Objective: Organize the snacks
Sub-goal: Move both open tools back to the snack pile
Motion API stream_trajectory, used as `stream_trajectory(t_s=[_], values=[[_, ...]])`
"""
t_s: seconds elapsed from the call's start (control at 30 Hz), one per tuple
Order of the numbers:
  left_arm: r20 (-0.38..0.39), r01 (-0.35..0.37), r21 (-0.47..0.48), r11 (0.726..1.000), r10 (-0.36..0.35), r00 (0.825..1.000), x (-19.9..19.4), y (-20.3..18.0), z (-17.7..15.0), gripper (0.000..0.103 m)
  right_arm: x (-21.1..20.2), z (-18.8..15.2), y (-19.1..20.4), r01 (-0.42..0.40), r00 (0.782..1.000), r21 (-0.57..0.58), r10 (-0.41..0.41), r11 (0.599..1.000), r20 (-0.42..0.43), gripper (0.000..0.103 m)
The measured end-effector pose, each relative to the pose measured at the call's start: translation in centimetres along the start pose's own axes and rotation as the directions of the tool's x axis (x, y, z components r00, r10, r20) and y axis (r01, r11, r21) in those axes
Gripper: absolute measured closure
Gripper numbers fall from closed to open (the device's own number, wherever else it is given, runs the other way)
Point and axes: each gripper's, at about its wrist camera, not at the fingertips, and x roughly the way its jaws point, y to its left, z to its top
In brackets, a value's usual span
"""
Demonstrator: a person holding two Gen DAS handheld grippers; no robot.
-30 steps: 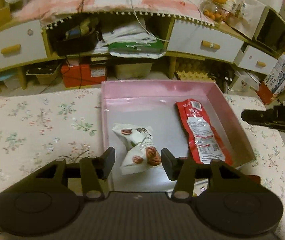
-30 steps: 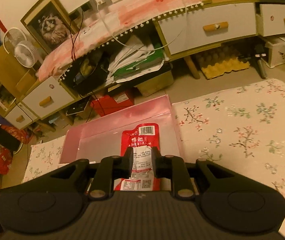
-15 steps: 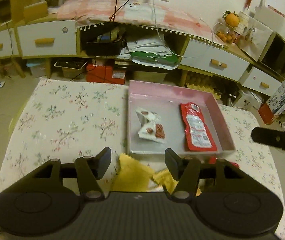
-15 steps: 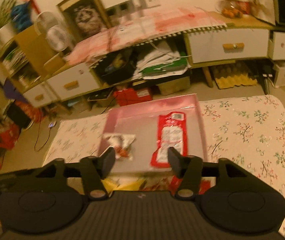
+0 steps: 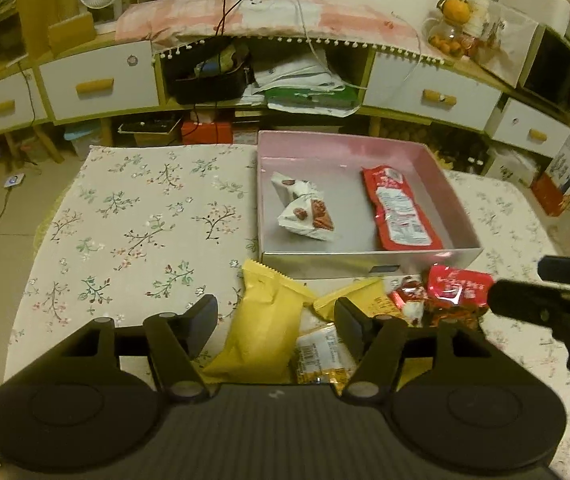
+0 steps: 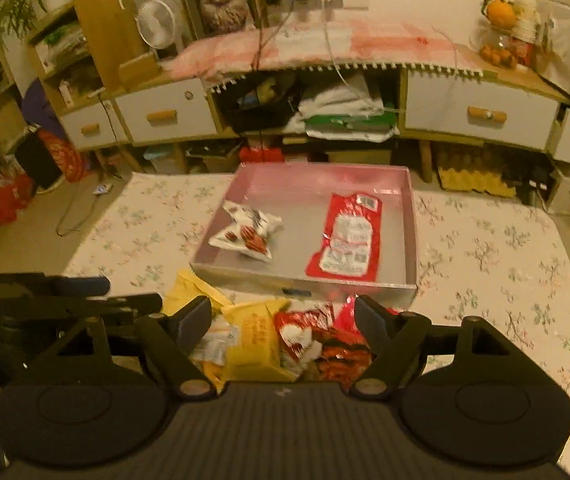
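A pink box (image 5: 345, 148) on the floral table holds a white nut packet (image 5: 305, 212) and a long red packet (image 5: 399, 208). Loose snacks are piled in front of its near wall: a yellow packet (image 5: 265, 320), a second yellow one (image 5: 361, 294), small red packets (image 5: 457, 288) and a white-and-orange one (image 5: 321, 356). My left gripper (image 5: 277, 320) hovers over the yellow packet, jaws opening, pads touching nothing. My right gripper (image 6: 283, 320) hangs over the red packets (image 6: 325, 336) and a yellow packet (image 6: 253, 336), jaws opening and empty. The box (image 6: 309, 280) lies just beyond.
The floral tablecloth (image 5: 145, 220) spreads bare to the left of the box and to its right (image 6: 485, 260). The right gripper's fingers (image 5: 533, 308) reach in from the right edge. A long cabinet with white drawers (image 5: 101, 80) stands behind the table, with floor clutter under it.
Both grippers have drawn back from the box toward the near side of the table. The right one let go of the long red packet, which now lies in the box. Both jaws widened.
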Motion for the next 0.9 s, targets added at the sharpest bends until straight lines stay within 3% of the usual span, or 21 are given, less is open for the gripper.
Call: stream_trajectory(t_s=[0.43,0.9], values=[[-0.030,-0.078,0.067,0.995,0.081,0.996,2.9,-0.9,-0.8,0.031,2.5,-2.5,1.1,-0.008,0.995,-0.011,0.007,1.000,-0.099,0.027],[-0.075,-0.100,0.082,0.992,0.106,0.992,5.2,-0.4,-1.3,0.028,5.6,-3.9,2.5,-0.001,0.987,-0.069,-0.010,0.998,-0.161,0.023]])
